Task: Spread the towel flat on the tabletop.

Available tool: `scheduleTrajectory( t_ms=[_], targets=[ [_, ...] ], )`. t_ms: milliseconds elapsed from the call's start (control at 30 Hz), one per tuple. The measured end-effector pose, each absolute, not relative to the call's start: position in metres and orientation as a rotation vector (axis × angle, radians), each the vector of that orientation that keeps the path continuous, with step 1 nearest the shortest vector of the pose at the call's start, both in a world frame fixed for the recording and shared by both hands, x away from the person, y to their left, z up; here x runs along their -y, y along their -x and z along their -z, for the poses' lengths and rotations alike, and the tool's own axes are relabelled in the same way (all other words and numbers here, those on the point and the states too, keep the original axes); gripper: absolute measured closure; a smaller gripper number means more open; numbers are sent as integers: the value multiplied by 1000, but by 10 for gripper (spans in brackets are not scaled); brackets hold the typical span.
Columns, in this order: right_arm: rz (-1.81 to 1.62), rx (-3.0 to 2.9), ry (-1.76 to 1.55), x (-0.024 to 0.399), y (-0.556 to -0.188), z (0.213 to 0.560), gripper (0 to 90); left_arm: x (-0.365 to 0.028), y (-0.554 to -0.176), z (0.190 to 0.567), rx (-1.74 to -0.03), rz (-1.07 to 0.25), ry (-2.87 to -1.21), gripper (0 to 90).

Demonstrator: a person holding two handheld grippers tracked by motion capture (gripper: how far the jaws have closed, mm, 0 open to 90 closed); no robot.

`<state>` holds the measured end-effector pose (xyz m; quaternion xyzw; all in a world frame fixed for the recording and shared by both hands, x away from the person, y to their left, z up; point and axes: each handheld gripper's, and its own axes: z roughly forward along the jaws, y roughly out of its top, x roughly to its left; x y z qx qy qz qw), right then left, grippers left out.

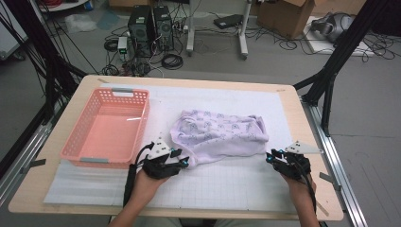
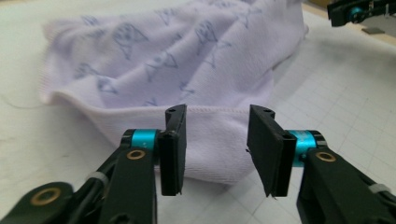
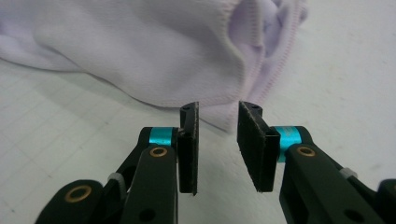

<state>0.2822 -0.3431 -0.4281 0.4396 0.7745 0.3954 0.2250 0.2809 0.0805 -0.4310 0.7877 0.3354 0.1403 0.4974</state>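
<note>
Pink basket [image 1: 75, 142] empty on table [image 1: 302, 142], left of lilac towel [image 1: 222, 132].
Left hand-held gripper [image 1: 183, 159] and right hand-held gripper [image 1: 270, 156] half open at towel's near corners, gripping nothing.

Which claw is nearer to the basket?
Left. The left claw is just past the front right corner of the basket, at the cloth's near left edge. The right claw is across the cloth, at its right corner.
</note>
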Motion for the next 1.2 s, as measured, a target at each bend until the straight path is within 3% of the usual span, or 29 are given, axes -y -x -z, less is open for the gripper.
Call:
scheduleTrajectory(
  t_ms=[100, 200, 233, 300, 367, 567, 967, 1100, 1133, 1167, 1200],
  targets=[
    [-1102, -2164, -1178, 336, -281, 429, 688, -64, -284, 438, -815, -320, -1945, 516],
    [-1107, -2183, -1152, 333, -279, 432, 681, -47, -286, 445, -832, -340, -2022, 534],
    [-1113, -2183, -1154, 334, -279, 433, 677, -42, -287, 448, -859, -352, -2053, 574],
    [-1118, -2191, -1147, 335, -277, 435, 668, -40, -285, 449, -874, -431, -2070, 745],
    [-1116, -2198, -1136, 336, -274, 436, 658, -45, -281, 447, -901, -405, -2040, 801],
    [-1140, -2215, -1121, 334, -275, 437, 629, -80, -259, 437, -897, -283, -1886, 792],
    [-1084, -2375, -1007, 289, -296, 449, 589, -109, -251, 445, -941, -242, -1817, 793],
    [-1066, -2362, -1048, 281, -302, 449, 667, -108, -252, 446, -934, -247, -1825, 793],
    [-1070, -2358, -1054, 282, -302, 449, 730, -107, -252, 447, -937, -244, -1824, 793],
    [-1060, -2354, -1059, 283, -302, 449, 867, -108, -252, 448, -938, -243, -1826, 792],
    [-1064, -2372, -1053, 284, -302, 449, 897, -107, -252, 448, -938, -245, -1827, 792]
  ],
)
